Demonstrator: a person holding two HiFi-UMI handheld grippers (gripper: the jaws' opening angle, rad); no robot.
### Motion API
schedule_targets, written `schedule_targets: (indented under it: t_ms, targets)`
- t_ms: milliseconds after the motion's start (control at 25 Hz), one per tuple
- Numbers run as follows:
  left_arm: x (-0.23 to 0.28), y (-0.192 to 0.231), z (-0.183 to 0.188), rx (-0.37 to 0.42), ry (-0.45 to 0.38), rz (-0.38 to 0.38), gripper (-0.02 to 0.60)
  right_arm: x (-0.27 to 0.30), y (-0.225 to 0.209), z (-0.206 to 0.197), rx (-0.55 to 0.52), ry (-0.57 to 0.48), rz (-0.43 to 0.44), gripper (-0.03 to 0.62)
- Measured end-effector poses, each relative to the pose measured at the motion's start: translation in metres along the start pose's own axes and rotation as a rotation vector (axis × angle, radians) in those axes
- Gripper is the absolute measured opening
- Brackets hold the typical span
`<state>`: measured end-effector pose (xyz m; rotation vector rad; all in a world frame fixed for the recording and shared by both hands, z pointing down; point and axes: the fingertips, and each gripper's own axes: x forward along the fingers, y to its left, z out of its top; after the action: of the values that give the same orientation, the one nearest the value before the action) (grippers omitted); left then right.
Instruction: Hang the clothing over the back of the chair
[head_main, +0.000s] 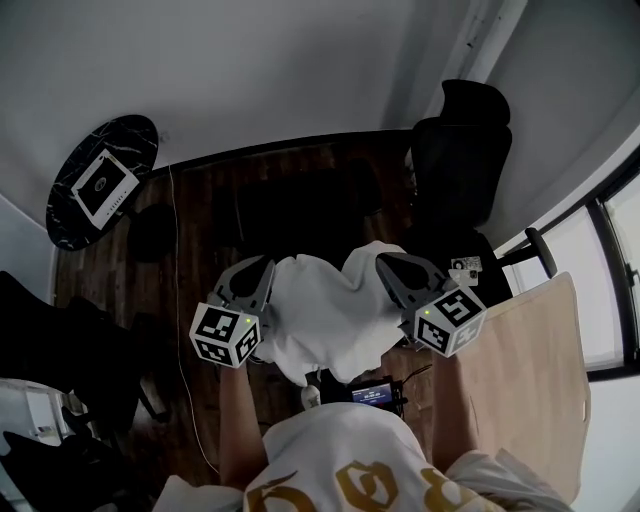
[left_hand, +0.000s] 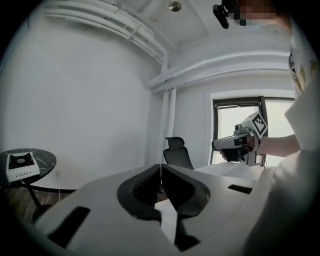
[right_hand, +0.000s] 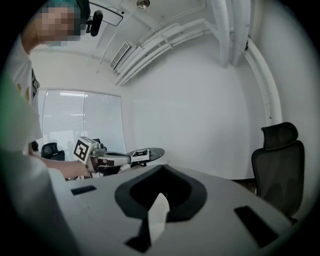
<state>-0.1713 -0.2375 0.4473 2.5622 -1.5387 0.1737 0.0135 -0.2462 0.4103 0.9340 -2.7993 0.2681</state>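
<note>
So, head view: white garment (head_main: 330, 320) slung between L gripper (head_main: 266, 266) and R gripper (head_main: 384, 262), with the chair (head_main: 462, 160) beyond. Left gripper view: jaws clenched on garment edge, fabric (left_hand: 167, 220) showing behind tips. Right gripper view: jaws pinched shut on garment fold (right_hand: 159, 215).

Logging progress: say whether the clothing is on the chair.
Not on it: the clothing hangs between left gripper and right gripper, short of the chair.

An office room, sparsely furnished. A black office chair (head_main: 462, 150) with a headrest stands on a wood floor (head_main: 200, 240); white walls (left_hand: 75, 100), a blind-covered window (right_hand: 82, 117), exposed ceiling pipes (right_hand: 225, 30)
</note>
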Motion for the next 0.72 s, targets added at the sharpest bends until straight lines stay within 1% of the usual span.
schedule_targets:
  t_ms: [80, 200, 280, 360, 440, 560, 640, 720]
  targets:
    - [-0.006, -0.010, 0.001, 0.004, -0.005, 0.008, 0.023, -0.008, 0.010, -0.001, -0.003, -0.031, -0.019, 0.012]
    - [-0.021, -0.020, -0.001, 0.013, -0.015, 0.003, 0.021, -0.016, 0.022, -0.001, -0.018, -0.073, -0.078, 0.012]
    - [-0.032, -0.029, 0.002, 0.007, -0.053, -0.033, 0.021, -0.020, 0.025, -0.001, -0.017, -0.086, -0.119, 0.012]
    - [-0.042, -0.037, 0.008, -0.017, -0.094, -0.064, 0.021, -0.026, 0.027, 0.000, -0.015, -0.092, -0.157, 0.012]
    - [-0.047, -0.041, 0.009, -0.017, -0.093, -0.063, 0.021, -0.031, 0.030, 0.002, -0.022, -0.093, -0.188, 0.012]
    - [-0.054, -0.043, 0.006, -0.001, -0.073, -0.053, 0.021, -0.036, 0.038, -0.002, -0.067, -0.072, -0.218, 0.012]
    - [-0.058, -0.045, 0.007, 0.002, -0.080, -0.052, 0.021, -0.039, 0.042, -0.005, -0.096, -0.050, -0.234, 0.012]
    - [-0.062, -0.045, 0.010, 0.011, -0.088, -0.049, 0.021, -0.040, 0.044, -0.006, -0.095, -0.045, -0.248, 0.012]
